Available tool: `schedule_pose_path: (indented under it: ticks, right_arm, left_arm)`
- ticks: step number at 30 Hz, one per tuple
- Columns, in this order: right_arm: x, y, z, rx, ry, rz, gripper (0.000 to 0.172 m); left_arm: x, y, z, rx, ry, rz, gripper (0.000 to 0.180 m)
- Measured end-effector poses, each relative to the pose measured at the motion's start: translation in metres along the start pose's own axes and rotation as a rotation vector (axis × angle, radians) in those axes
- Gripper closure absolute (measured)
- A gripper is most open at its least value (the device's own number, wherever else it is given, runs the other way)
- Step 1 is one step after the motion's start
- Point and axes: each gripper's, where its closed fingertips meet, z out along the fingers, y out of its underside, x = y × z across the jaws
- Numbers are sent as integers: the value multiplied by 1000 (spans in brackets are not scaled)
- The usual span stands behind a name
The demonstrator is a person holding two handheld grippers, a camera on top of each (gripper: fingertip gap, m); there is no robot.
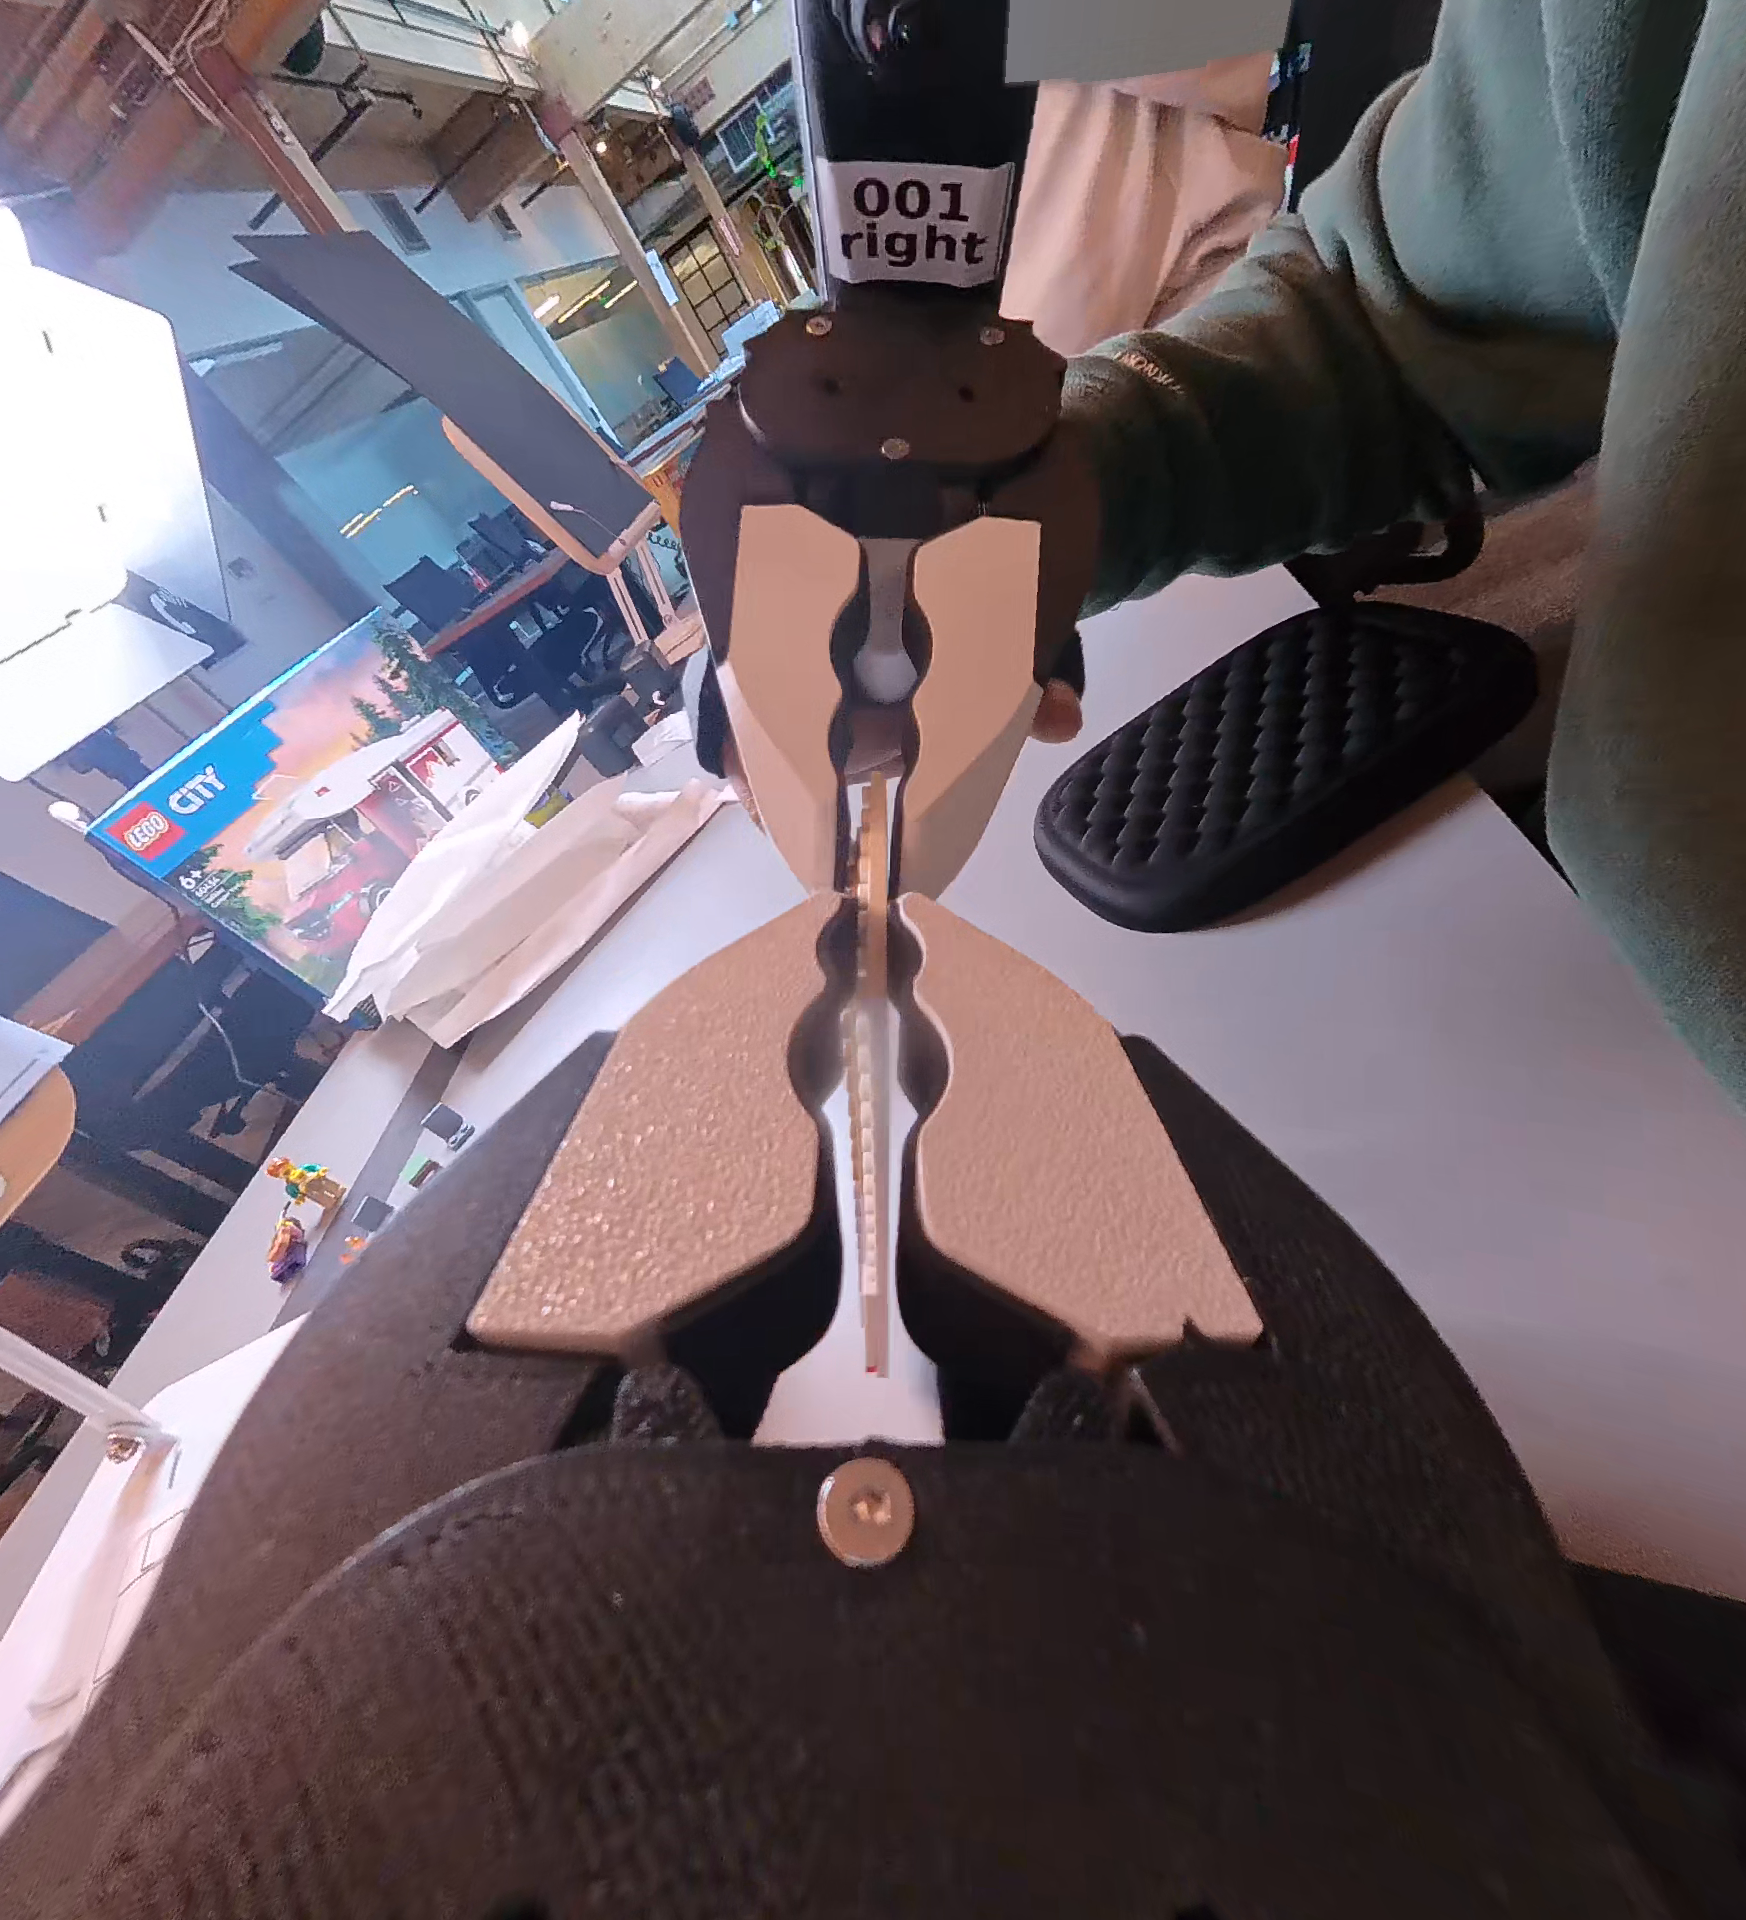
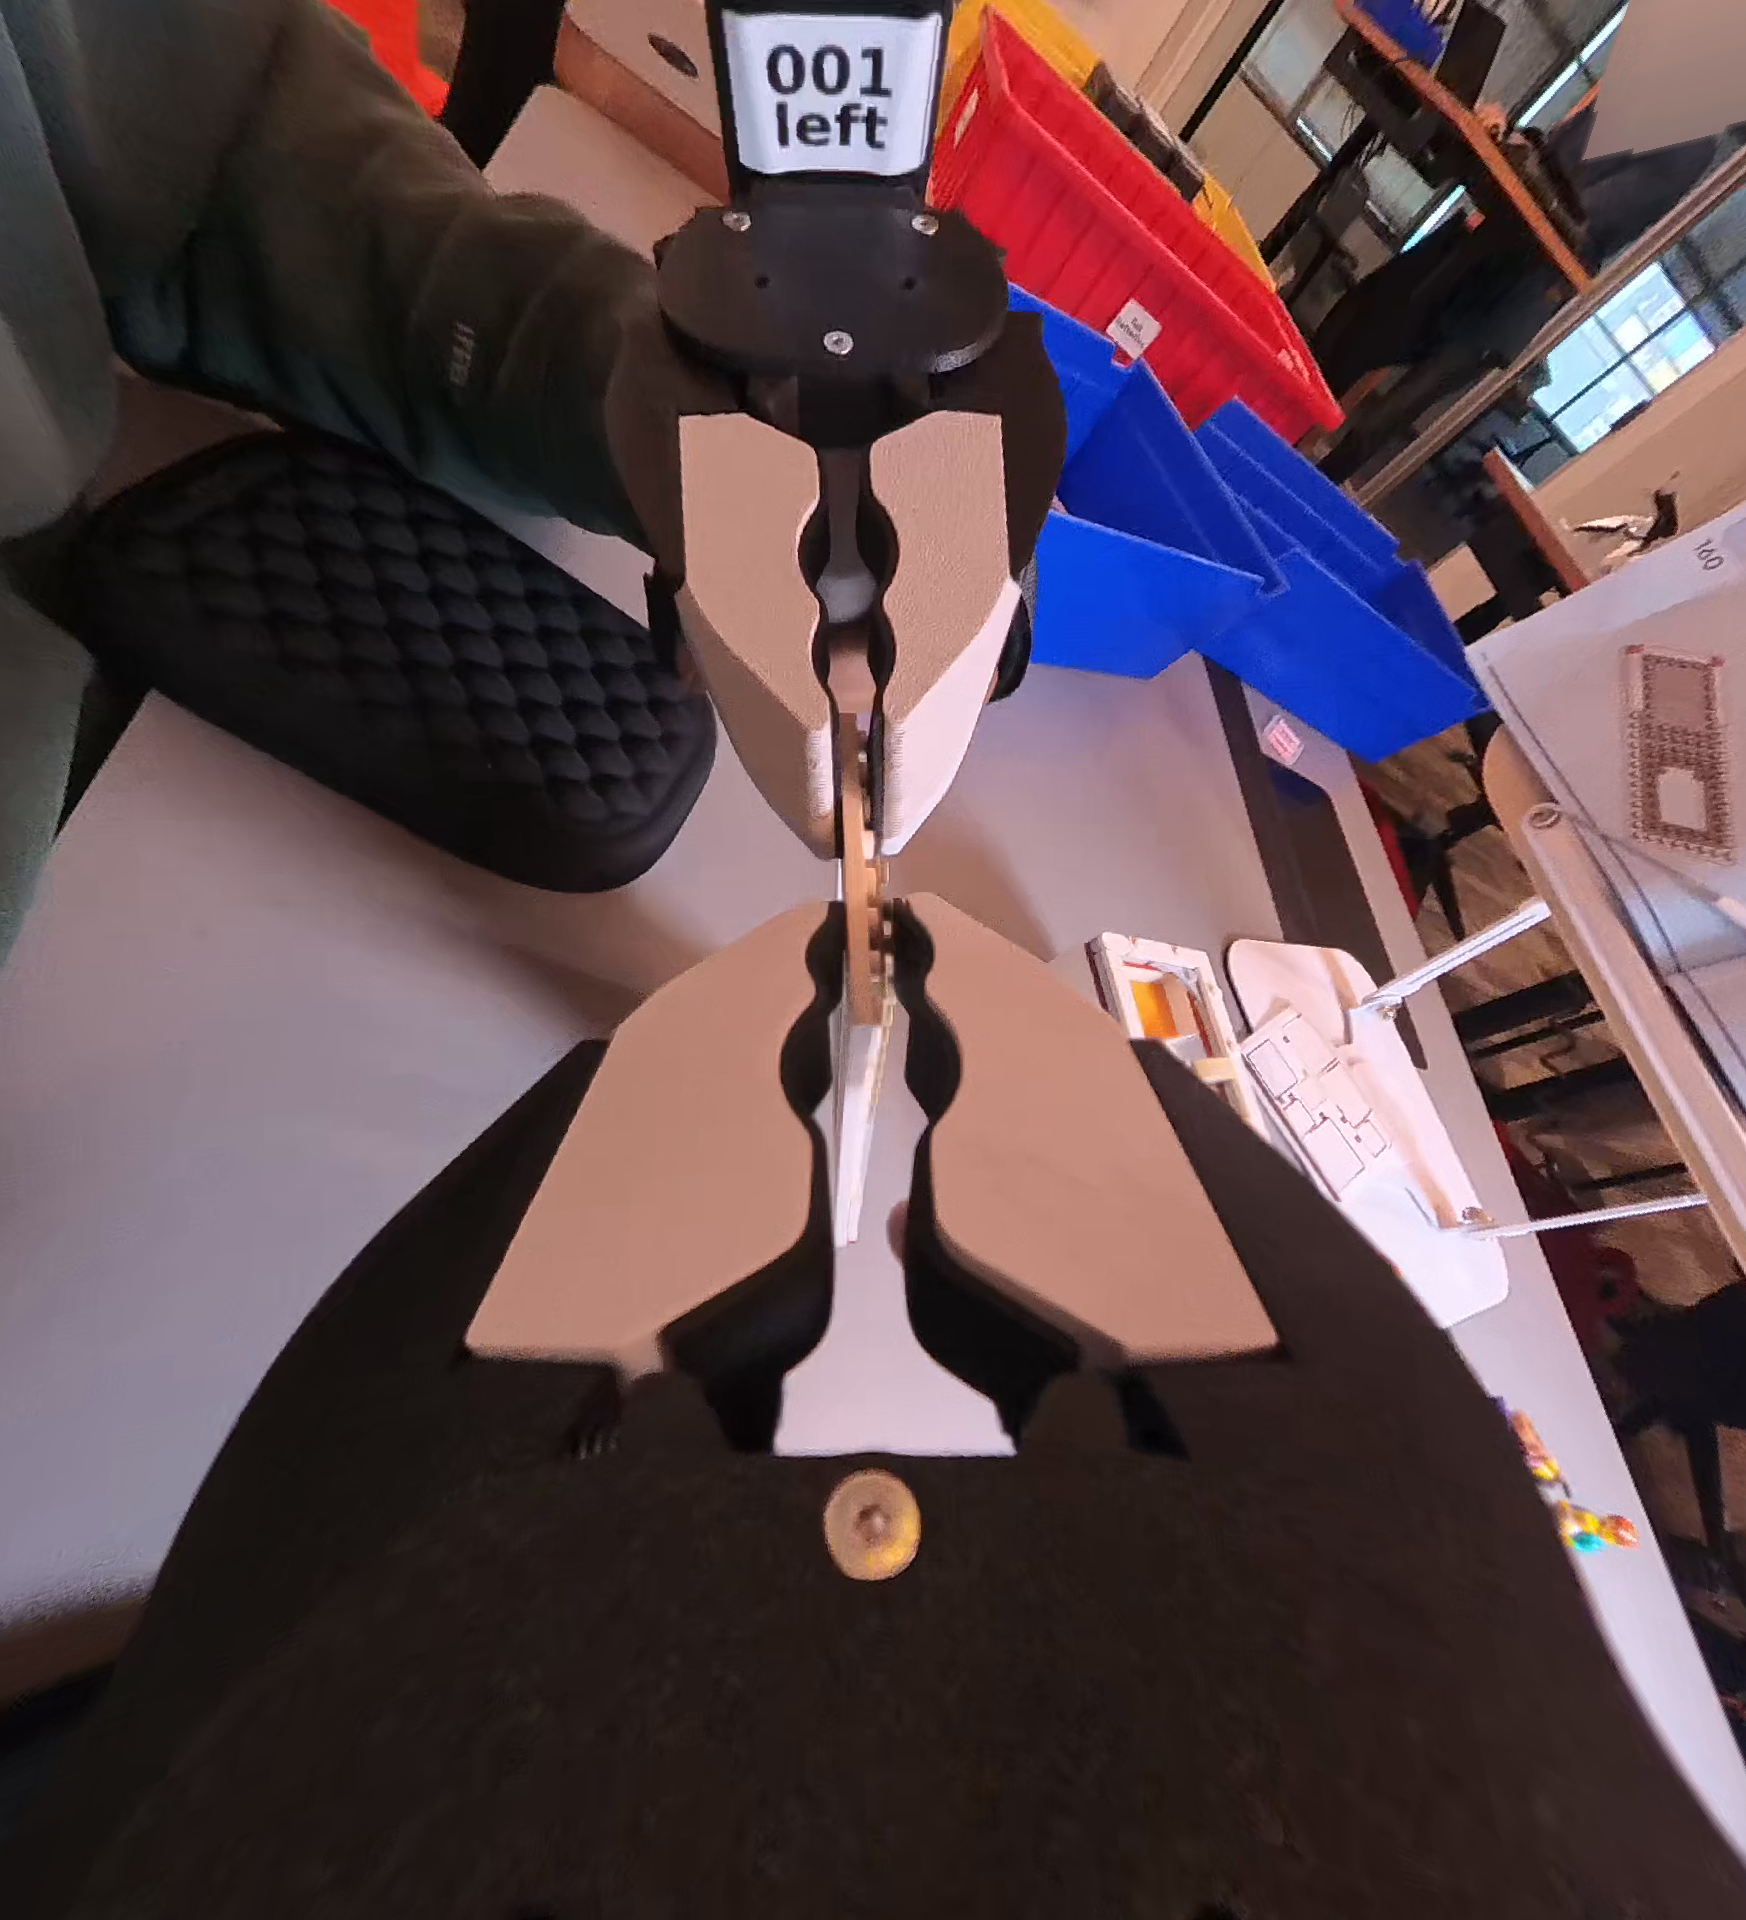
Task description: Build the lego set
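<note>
left gripper (image 1: 864, 914): closed down narrow on the near end of a thin studded plate assembly, which is held edge-on between its fingertips; pads are seen pressed to both faces.
right gripper (image 2: 869, 914): narrowed the same way, clamped on the opposite end of the same assembly; tan end runs up between its fingers.
grippers' relation: pointed tip to tip, almost touching, so the piece is bridged between them and carried off the table.
plate assembly (image 1: 874, 883): tan studded plate joined to a white plate (image 1: 864, 1143), studs facing one side; held on edge, probably so each claw can bite flat faces, not studs alone.
where it is: in the air above the white table (image 1: 1264, 1039), between both claws, touching nothing else.
person: green sleeve (image 1: 1368, 364) behind the right gripper, hand wrapped around its handle.
black textured pad (image 1: 1284, 758): lies on the table just beside the right gripper, likely an arm rest; not touched by the piece.
toy set box (image 1: 256, 831): stands at the table's far edge, crumpled white paper bags (image 1: 495, 883) leaned on it.
minifigures (image 1: 297, 1216): small, lying on the table's near left, well apart.
blue bins (image 2: 1264, 540) and red bin (image 2: 1108, 208): lined along the far side in the right wrist view.
white built section (image 2: 1316, 1101): lies flat beside an orange-windowed part (image 2: 1160, 1008), set aside.
</note>
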Motion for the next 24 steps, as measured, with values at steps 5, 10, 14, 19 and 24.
schedule_pose_path:
  ticks: [5, 10, 14, 19, 24]
  right_arm:
    - [5, 3, 3, 3, -1, 34, 164]
    - [4, 3, 5, 9, 6, 41, 164]
    - [6, 3, 2, 43, 24, 39, 156]
    - [0, 2, 5, 58, -36, 71, 164]
    - [2, 3, 7, 63, -36, 80, 164]
  left_arm:
    - [-7, 8, -2, -32, -6, -63, 139]
    - [-6, 14, 0, -69, 2, -42, 172]
    - [-4, 10, 0, -52, 7, -52, 172]
    - [-2, 10, -3, -48, 39, -70, 171]
    - [-3, 12, -5, -45, 49, -85, 171]
